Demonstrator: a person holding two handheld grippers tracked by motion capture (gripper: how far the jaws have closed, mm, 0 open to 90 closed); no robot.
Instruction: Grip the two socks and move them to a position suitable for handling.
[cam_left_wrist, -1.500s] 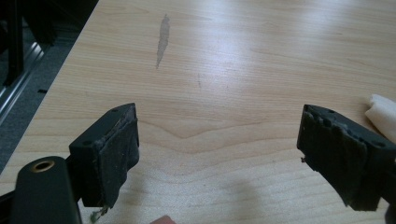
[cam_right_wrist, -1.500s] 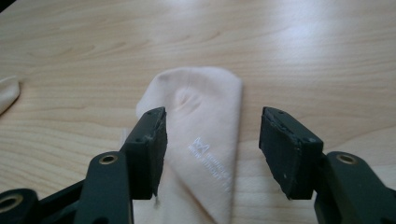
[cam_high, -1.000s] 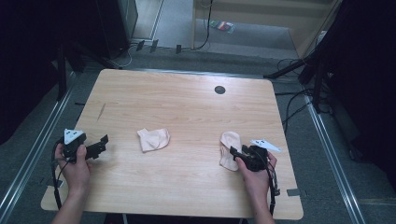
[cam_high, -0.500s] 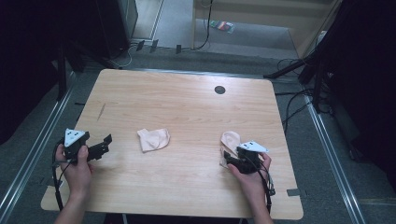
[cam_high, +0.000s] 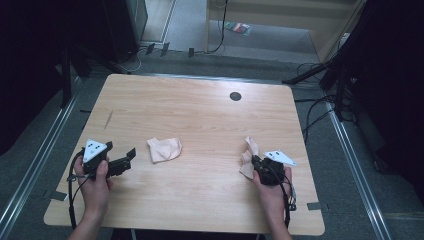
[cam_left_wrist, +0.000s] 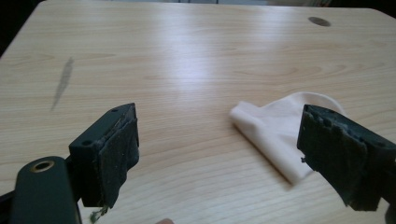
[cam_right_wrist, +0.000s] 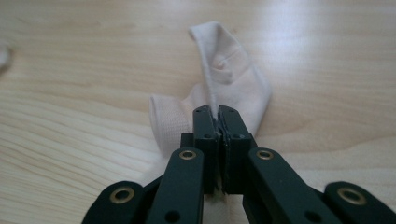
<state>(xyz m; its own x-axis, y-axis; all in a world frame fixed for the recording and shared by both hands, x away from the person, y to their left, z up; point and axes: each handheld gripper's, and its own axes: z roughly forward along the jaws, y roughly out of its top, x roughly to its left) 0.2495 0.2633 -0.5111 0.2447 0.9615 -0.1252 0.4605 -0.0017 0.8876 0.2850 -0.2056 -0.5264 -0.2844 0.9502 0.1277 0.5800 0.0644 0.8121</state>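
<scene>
On the pale wooden table (cam_high: 200, 115) lie two cream socks; the right gripper (cam_high: 256, 164) — held low near the table's right front — has its black jaws pressed together on a fold of the right sock (cam_right_wrist: 233, 79), pinching the cloth so that one end stands up above the wood while the rest bunches just ahead of the jaws. The left gripper (cam_high: 126, 159) sits near the left front edge, its jaws spread wide and holding nothing; the left sock (cam_left_wrist: 280, 126) lies flat just beyond it, apart from the pads — in the left gripper view it shows between and behind the open jaws, nearer the right-hand one. A small dark round hole (cam_high: 235, 96) marks the table's far side.
</scene>
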